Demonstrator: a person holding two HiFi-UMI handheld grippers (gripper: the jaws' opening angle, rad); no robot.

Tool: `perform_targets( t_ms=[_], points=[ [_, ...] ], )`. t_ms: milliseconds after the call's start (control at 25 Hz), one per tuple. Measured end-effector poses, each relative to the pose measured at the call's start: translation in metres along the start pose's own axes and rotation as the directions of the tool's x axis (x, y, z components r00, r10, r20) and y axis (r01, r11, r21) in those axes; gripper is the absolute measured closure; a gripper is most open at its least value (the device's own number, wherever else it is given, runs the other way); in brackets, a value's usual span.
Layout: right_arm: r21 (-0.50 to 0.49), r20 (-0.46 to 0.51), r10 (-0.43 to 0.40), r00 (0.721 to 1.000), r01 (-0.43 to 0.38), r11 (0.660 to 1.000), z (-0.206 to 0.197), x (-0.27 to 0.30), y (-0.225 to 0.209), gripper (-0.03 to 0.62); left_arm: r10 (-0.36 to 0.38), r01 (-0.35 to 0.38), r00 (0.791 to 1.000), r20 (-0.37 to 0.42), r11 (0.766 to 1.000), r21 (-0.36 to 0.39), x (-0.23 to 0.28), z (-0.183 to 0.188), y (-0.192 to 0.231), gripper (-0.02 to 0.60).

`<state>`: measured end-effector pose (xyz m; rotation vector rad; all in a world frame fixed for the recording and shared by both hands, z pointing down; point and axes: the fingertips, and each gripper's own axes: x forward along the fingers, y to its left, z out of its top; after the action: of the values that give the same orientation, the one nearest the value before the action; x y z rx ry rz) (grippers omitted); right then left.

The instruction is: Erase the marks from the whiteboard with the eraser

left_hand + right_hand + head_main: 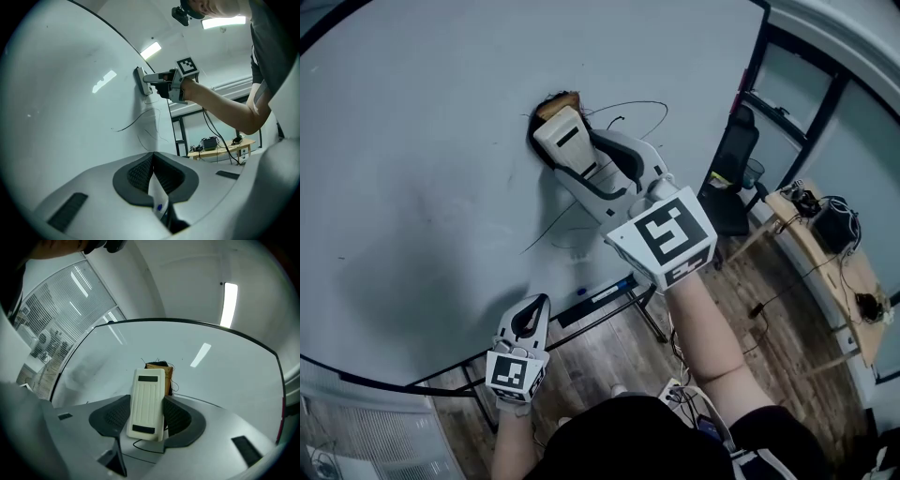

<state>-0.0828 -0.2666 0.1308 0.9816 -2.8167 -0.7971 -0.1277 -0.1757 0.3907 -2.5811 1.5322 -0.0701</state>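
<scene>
Right hand-held gripper [147,414]: clamped on the eraser [147,404], which is gripped by its long sides between the two dark pads.
Eraser: a cream block with ribbed back and a brown underside; it is pressed against the whiteboard [431,141], in the upper middle of the head view.
Marks: thin black lines [634,103] are seen curving out beside the eraser, and further strokes [549,234] are drawn below it; a few short scribbles are seen right at the eraser's edge.
Left hand-held gripper [153,156]: pressed together at the tips, held low near the board's bottom edge and well apart from the eraser. A narrow white strip with a blue spot is seen in the gap behind the tips; what it is cannot be told.
Surroundings: a black chair [733,159] and a wooden worktop [814,246] carrying cabled devices are seen to the right of the board.
</scene>
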Motion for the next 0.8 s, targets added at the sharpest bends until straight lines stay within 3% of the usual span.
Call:
perform_targets(
  t_ms=[440,800],
  points=[
    [0.127,0.016,-0.098,0.995,0.096,0.987,-0.017,-0.032,-0.076,0.350,-0.061,0.061,0.998,-0.005,0.998,0.009,0.027,0.007,-0.028,0.563],
    [0.276,0.004,-0.194,0.981,0.185,0.943,-0.056,-0.066,-0.141,0.350,-0.082,0.082,0.996,-0.025,0.997,0.000,0.040,0.002,-0.046,0.563]
  ],
)
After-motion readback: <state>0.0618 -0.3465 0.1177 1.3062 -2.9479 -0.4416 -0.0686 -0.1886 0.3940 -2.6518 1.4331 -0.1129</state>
